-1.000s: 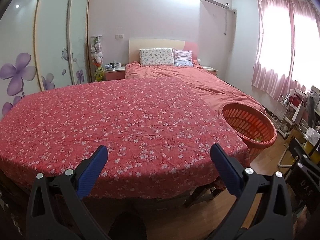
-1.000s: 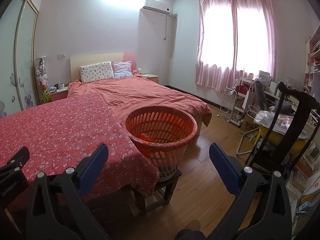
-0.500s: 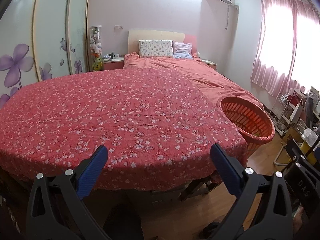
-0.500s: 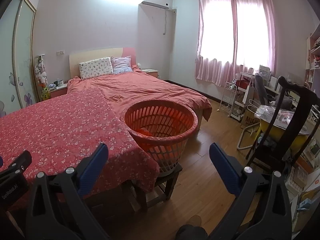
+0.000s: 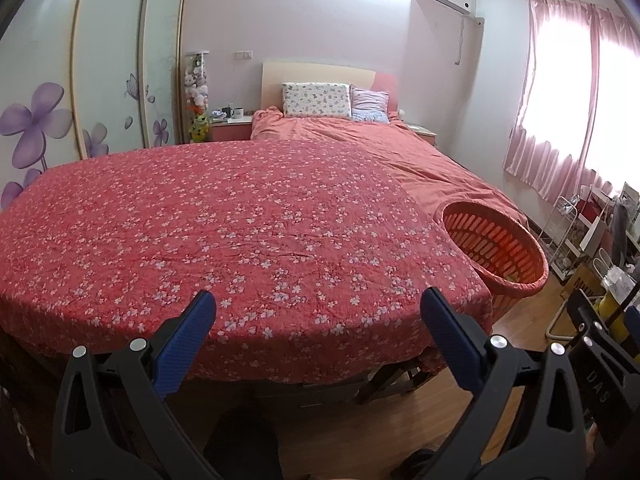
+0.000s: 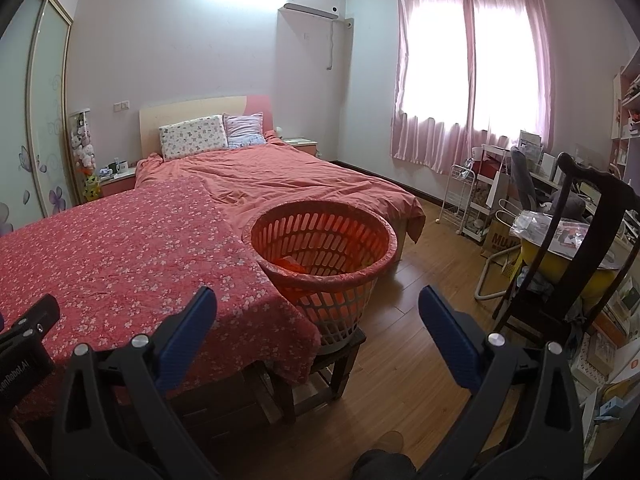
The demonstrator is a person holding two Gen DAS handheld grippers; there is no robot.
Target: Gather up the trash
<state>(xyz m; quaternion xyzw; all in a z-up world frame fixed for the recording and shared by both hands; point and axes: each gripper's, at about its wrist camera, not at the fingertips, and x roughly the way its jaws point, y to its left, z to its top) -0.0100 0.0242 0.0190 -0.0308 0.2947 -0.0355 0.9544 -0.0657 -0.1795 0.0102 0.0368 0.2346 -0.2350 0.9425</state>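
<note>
At the near right corner of the floral-covered table (image 5: 248, 240), an orange slotted laundry basket (image 6: 324, 256) stands upright on a small dark wooden stool (image 6: 336, 360), its round mouth facing the ceiling and its long axis vertical, its rim touching the hanging edge of the floral cloth. Something orange and something pale lie at its bottom, too dim to name, which suggests some trash is already in. The tabletop shows no loose trash in either view, so the collecting looks finished or nearly so; whether anything remains elsewhere cannot be told. The left gripper (image 5: 320, 324) hangs over the table's front edge, jaws spread wide and empty. The right gripper (image 6: 318, 316) is equally wide and empty, aimed at the basket.
</note>
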